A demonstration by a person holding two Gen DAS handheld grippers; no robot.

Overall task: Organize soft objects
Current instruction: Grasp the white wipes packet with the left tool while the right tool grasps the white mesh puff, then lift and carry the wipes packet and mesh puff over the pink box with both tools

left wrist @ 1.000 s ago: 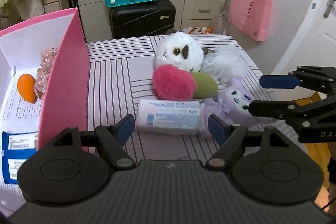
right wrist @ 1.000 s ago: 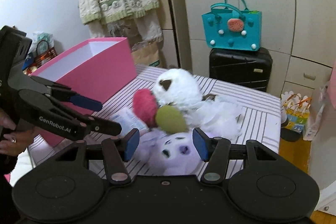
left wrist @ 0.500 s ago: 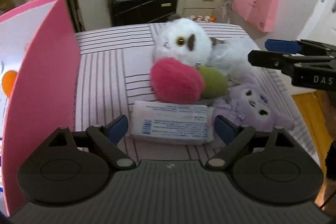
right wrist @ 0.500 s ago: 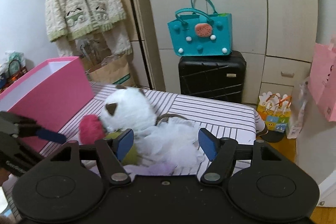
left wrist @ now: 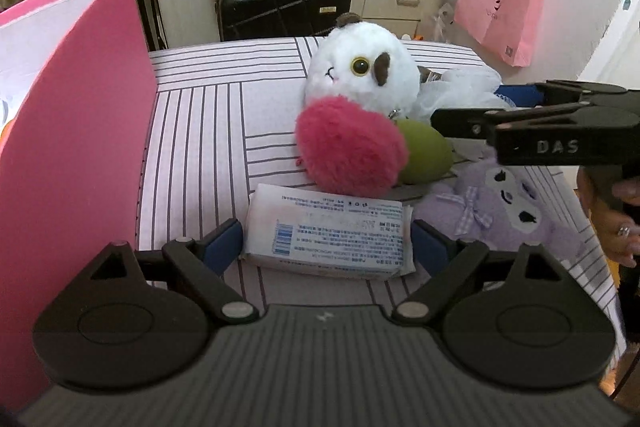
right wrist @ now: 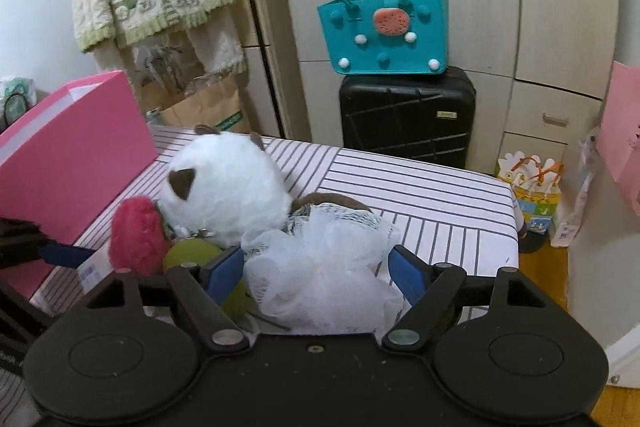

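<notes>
My left gripper (left wrist: 328,247) is open, its blue pads on either side of a white tissue pack (left wrist: 328,233) lying on the striped table (left wrist: 208,131). Behind the pack lie a pink fluffy pompom (left wrist: 348,151), a green sponge egg (left wrist: 424,157), a white owl plush (left wrist: 360,71) and a purple plush (left wrist: 500,211). My right gripper (right wrist: 318,267) is open around a white mesh bath puff (right wrist: 324,267); it also shows in the left wrist view (left wrist: 472,109) above the puff (left wrist: 452,91).
A tall pink box (left wrist: 76,115) stands open at the table's left; it also shows in the right wrist view (right wrist: 72,143). Behind the table are a black suitcase (right wrist: 408,115) with a teal bag (right wrist: 384,27) on it. A pink paper bag (left wrist: 500,11) hangs at right.
My left gripper has moved forward so its pads flank the tissue pack. My right gripper has swung from the purple plush to the far side and come down around the mesh puff.
</notes>
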